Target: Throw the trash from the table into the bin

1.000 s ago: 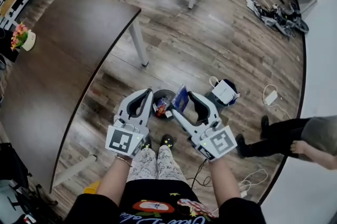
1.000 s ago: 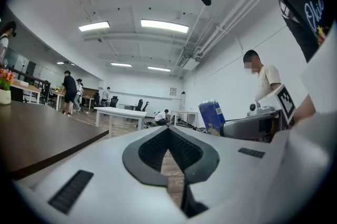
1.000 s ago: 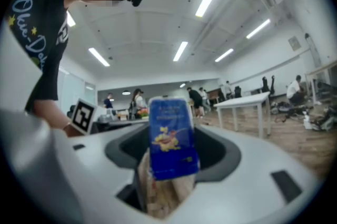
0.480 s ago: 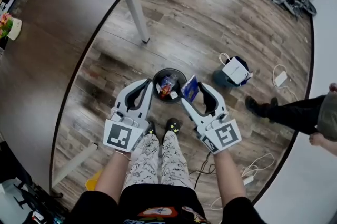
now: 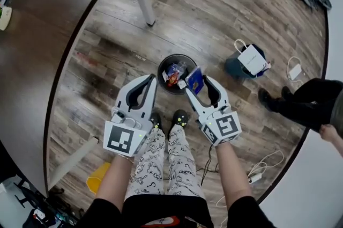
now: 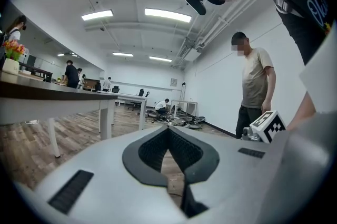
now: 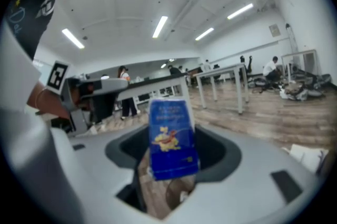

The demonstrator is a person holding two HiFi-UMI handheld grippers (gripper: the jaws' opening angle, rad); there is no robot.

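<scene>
The step in hand is the drop. The right gripper has its jaws clamped on a blue packet, which stands upright between them with the pads on its lower part and most of it sticking out past the tips. Seen from the head view, the packet hangs over the right rim of the round black bin. The bin stands on the wooden floor just in front of the person's shoes, off the curved edge of the dark table, and already has wrappers in it. To do this well, I would bring the packet in toward the middle of the bin's mouth, since a light, flat packet let go over the rim could catch the edge and slide out onto the floor. It also looks wise to tip the gripper nose-down and lower before releasing, then open the jaws wide in one move so the packet does not cling to a pad. The left gripper sits just beside the bin's left rim with its jaws together at the tips and nothing between them. It is best held off to that side, clear of the mouth.
</scene>
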